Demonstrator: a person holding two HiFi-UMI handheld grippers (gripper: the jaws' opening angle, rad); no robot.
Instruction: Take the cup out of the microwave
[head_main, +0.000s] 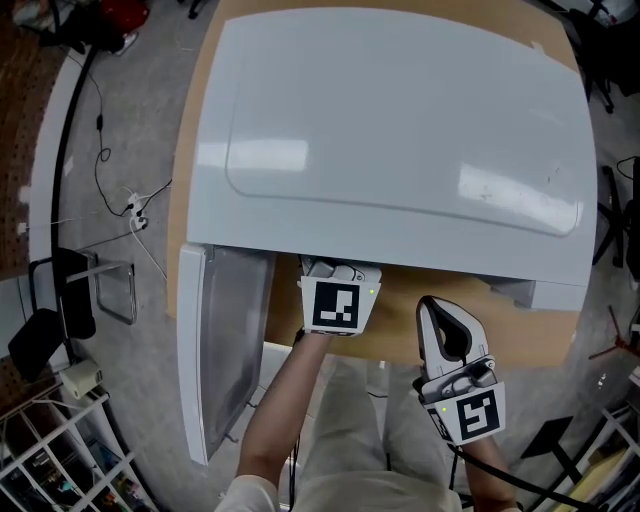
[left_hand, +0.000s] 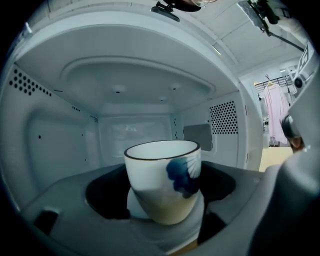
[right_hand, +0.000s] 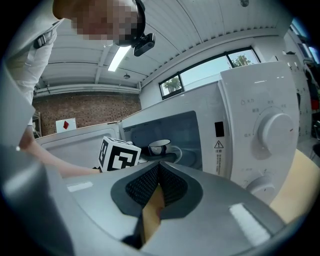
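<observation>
A white cup with a dark rim and a blue flower print stands inside the white microwave, on its turntable. My left gripper reaches into the cavity with its jaws wide, one on each side of the cup; I see no pad pressing on it. In the head view only its marker cube shows under the oven's top edge. My right gripper hovers outside, in front of the oven, shut with nothing in it. From the right gripper view the cup shows through the open doorway.
The microwave door hangs open to the left. The control panel with two knobs is at the oven's right side. A wooden table carries the oven. Cables and a wire rack lie on the floor at the left.
</observation>
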